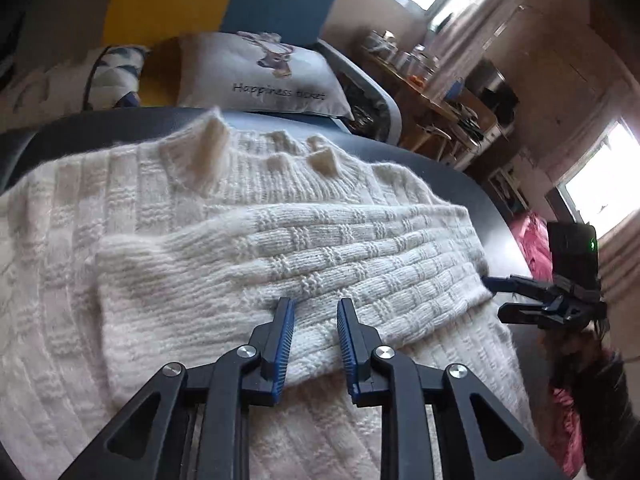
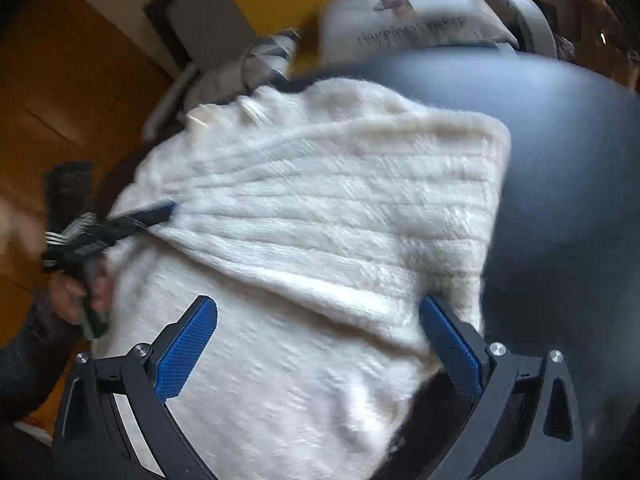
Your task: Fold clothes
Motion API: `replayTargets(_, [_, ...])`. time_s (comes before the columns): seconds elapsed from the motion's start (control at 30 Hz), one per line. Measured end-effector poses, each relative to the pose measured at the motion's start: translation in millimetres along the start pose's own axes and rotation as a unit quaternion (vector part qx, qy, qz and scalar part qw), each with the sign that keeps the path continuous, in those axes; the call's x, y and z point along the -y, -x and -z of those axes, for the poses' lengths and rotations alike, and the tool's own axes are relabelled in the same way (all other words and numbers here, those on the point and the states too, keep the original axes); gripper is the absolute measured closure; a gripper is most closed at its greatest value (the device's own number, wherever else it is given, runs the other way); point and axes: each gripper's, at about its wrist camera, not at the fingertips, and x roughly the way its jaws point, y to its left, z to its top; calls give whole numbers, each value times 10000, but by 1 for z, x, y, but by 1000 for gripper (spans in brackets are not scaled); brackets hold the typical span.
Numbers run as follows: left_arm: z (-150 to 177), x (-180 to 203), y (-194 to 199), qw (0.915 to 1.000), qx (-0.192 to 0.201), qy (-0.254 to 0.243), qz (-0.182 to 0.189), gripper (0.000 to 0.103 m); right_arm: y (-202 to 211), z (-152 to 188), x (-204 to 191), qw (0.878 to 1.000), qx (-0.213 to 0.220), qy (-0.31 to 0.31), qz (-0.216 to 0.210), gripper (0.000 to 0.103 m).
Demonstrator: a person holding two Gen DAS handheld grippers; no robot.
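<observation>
The left gripper [image 1: 316,312] hovers with its fingers slightly apart and empty over the lower edge of the folded sleeve [image 1: 288,264]. The right gripper [image 2: 320,344] gapes wide, unclamped, at the sleeve's right end. The white knit sweater [image 1: 80,208] lies flat on the dark bench [image 2: 560,160], its sleeve's long axis running left-right across the frame's middle.

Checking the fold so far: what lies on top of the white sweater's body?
One knitted sleeve is folded across the sweater, cuff toward its middle. Nothing else rests on it. The sweater area under the sleeve is covered and cannot be seen.
</observation>
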Motion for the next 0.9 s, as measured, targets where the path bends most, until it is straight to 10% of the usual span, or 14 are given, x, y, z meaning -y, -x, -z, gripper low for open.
replayTargets(0.23, [13, 8, 34, 9995, 180, -27, 239, 79, 47, 7, -15, 9958, 711, -214, -532, 0])
replayTargets(0.33, [16, 6, 25, 9992, -13, -11, -402, 79, 38, 17, -21, 9924, 433, -445, -1058, 0])
replayTargets(0.43, [22, -4, 22, 9989, -68, 210, -402, 79, 8, 33, -12, 9958, -186, -731, -515, 1])
replayTargets(0.67, [47, 16, 48, 9997, 62, -114, -191, 79, 45, 53, -31, 9911, 438, -886, -888, 2])
replayTargets(0.9, [80, 2, 54, 9997, -46, 228, -68, 79, 14, 83, -61, 9993, 8, -365, -63, 2])
